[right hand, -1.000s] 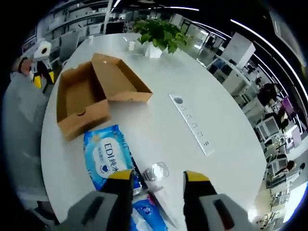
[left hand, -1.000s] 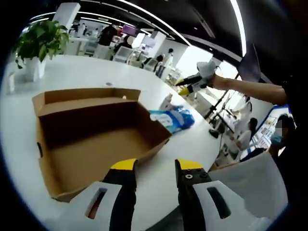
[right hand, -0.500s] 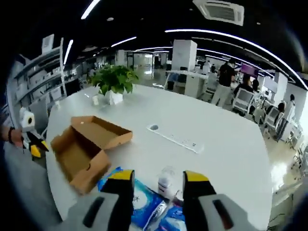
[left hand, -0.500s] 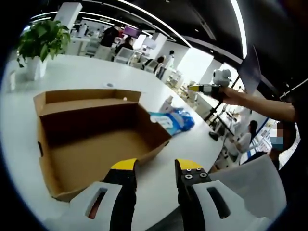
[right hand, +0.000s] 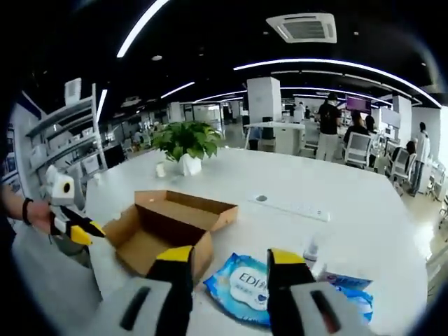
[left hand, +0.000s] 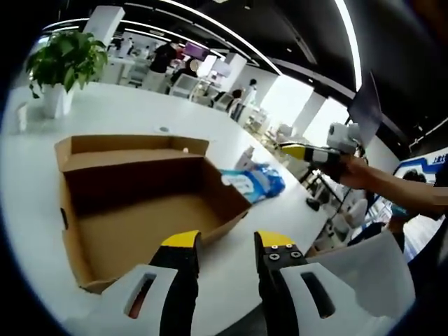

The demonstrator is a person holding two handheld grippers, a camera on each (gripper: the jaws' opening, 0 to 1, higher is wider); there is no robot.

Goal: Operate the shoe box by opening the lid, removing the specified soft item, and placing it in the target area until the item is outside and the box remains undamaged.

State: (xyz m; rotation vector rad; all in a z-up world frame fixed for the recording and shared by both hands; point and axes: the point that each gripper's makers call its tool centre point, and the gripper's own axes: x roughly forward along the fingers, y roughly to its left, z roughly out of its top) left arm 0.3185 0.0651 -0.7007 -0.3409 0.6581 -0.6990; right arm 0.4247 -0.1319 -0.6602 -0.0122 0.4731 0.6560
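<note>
Ahead of the left tongs (left hand: pixel 225 241), spread and empty, an open cardboard shoe box (left hand: pixel 140 203) sits on the white worktop (left hand: pixel 126 112). Just beyond the right tongs (right hand: pixel 234 257), also spread and empty, lies a blue wipes pack (right hand: pixel 245 287), beside the box.

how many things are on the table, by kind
cardboard shoe box: 1
blue wipes packs: 2
small clear bottle: 1
potted plant: 1
white power strip: 1
total: 6

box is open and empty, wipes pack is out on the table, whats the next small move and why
Probably just draw both grippers back. The box lies open and empty, the wipes pack rests on the table beside it, and the right gripper and left gripper hold nothing.
</note>
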